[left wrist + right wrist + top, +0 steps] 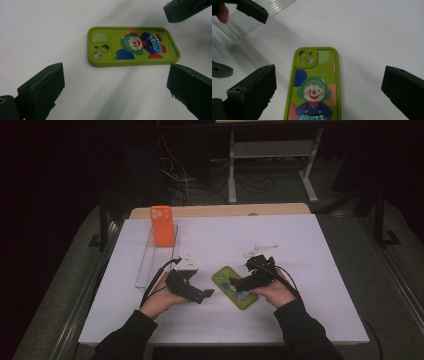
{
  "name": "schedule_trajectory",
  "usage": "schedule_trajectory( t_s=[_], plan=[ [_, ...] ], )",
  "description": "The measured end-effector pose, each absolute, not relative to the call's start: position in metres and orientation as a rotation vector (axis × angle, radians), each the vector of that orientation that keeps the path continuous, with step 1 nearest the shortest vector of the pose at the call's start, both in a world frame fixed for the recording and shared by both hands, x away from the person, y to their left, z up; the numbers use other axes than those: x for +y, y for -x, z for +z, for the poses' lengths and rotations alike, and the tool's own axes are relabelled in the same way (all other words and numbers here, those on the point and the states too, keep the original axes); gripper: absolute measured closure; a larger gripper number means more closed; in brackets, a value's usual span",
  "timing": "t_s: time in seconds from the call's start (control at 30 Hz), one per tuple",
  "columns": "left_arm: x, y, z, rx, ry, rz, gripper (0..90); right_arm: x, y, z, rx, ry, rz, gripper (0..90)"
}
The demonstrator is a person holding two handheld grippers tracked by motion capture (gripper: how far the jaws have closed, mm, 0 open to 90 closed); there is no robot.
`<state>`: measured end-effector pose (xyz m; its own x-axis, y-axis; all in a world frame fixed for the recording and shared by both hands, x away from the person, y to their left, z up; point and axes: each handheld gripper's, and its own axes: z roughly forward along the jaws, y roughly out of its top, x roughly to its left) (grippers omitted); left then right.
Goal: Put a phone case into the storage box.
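Observation:
A green phone case [234, 287] with a clown picture lies flat, back up, on the white table [300, 245]. My left gripper [206, 293] sits just left of it, open; in the left gripper view the case [132, 46] lies a little ahead of the open left gripper [115, 72]. My right gripper [235, 283] hovers over the case's right part, open. In the right gripper view the case [315, 85] runs between the wide-apart jaws of the right gripper [329, 75], camera end farthest. Neither gripper holds anything.
An orange phone case [162, 225] stands upright at the far end of a clear ribbed tray [150, 265] on the table's left. The tray's corner [249, 22] lies beyond the left gripper's jaw [252, 10]. Bare white tabletop surrounds the green case.

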<state>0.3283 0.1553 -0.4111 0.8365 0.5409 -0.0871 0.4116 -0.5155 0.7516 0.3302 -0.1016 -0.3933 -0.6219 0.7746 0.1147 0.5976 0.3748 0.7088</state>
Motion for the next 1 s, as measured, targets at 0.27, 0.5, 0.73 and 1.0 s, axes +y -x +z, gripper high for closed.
schedule_trajectory(
  t_s=[0.27, 0.5, 0.73, 1.0],
  plan=[
    [0.155, -0.328, -0.411, 0.701, -2.184, 0.196, 0.9, -0.098, -0.327, -0.406, 2.448, -1.238, 1.017, 0.0],
    [0.155, -0.328, -0.411, 0.695, -2.194, 0.196, 1.0, -0.094, -0.325, -0.415, 2.482, -1.243, 0.974, 0.0],
    [0.154, -0.327, -0.412, 0.710, -2.177, 0.189, 0.9, -0.088, -0.325, -0.425, 2.518, -1.215, 0.898, 0.0],
    [0.155, -0.328, -0.411, 0.697, -2.195, 0.196, 0.9, -0.084, -0.324, -0.433, 2.559, -1.196, 0.840, 0.0]
  ],
)
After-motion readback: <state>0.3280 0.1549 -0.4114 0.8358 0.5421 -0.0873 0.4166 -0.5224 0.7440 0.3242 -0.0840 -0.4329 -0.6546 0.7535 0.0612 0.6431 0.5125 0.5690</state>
